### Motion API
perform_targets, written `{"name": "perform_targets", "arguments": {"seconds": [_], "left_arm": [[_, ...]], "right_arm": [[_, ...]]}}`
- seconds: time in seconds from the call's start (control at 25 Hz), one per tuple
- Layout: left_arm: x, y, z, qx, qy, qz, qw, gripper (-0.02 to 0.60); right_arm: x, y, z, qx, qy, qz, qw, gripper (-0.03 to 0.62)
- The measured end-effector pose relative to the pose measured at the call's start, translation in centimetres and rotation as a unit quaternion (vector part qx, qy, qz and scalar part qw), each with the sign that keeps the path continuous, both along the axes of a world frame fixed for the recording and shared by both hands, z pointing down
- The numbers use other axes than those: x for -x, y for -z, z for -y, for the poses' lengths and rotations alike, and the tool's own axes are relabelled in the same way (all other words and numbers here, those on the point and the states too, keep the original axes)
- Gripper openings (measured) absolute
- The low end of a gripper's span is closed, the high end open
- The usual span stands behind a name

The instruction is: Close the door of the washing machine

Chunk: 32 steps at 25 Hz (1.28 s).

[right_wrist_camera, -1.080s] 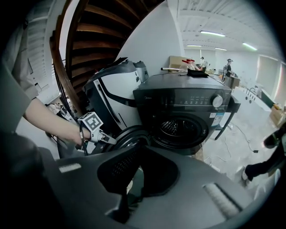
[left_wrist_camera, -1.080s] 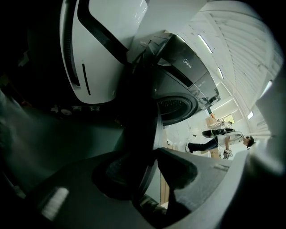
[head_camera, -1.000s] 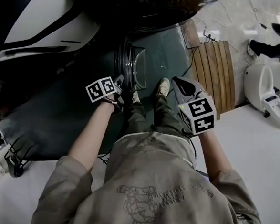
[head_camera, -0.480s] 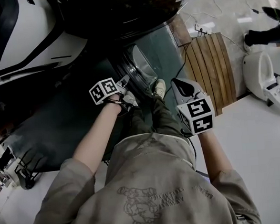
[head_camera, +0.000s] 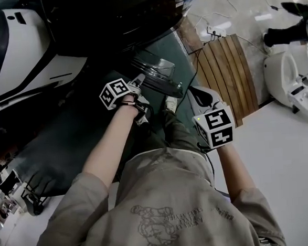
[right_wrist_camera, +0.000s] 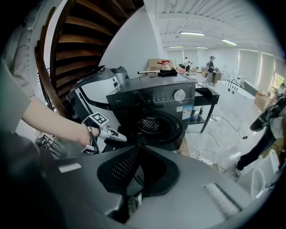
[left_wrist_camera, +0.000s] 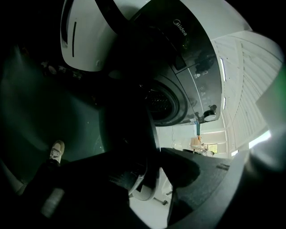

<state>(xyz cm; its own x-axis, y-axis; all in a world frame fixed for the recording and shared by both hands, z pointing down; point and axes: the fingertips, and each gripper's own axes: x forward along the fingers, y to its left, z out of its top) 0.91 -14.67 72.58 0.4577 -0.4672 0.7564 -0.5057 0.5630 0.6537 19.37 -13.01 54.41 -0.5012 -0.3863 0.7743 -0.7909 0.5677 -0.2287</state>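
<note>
The dark front-loading washing machine (head_camera: 125, 11) stands ahead, its drum opening (right_wrist_camera: 154, 126) uncovered. Its round glass door (head_camera: 160, 72) hangs swung out on its hinge. My left gripper (head_camera: 138, 83) is at the door's rim. In the left gripper view the dark door edge (left_wrist_camera: 132, 134) runs down between the jaws of the left gripper (left_wrist_camera: 154, 152), which looks shut on it. In the right gripper view the left gripper (right_wrist_camera: 123, 137) points at the door. My right gripper (head_camera: 196, 93) hangs to the right, apart from the door. The right gripper (right_wrist_camera: 138, 145) is shut and empty.
A wooden slatted platform (head_camera: 230, 77) lies right of the machine, with cables (head_camera: 211, 34) beyond it. A white appliance (head_camera: 294, 91) and another person's leg (head_camera: 295, 31) are at far right. A white-and-black shell (head_camera: 18, 61) sits left. My shoe (head_camera: 169, 104) rests on the green mat (head_camera: 65, 136).
The door has swung from edge-on to tilted, with my left gripper staying at its rim. The head view has shifted left. The right gripper has barely moved.
</note>
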Motion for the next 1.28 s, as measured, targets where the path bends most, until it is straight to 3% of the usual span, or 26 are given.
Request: {"name": "perform_targets", "arguments": {"seconds": [0.6, 1.28], "left_arm": [[-3.0, -0.2, 9.8, -0.018, 0.106, -0.048, 0.9931, 0.268], [-2.2, 0.7, 18.5, -0.091, 0.143, -0.084, 0.9819, 0.282]], "right_arm": [[-3.9, -2.1, 2.1, 0.018, -0.024, 0.005, 1.0, 0.028], [-3.9, -3.9, 0.8, 0.055, -0.037, 0.022, 0.998, 0.028]]}}
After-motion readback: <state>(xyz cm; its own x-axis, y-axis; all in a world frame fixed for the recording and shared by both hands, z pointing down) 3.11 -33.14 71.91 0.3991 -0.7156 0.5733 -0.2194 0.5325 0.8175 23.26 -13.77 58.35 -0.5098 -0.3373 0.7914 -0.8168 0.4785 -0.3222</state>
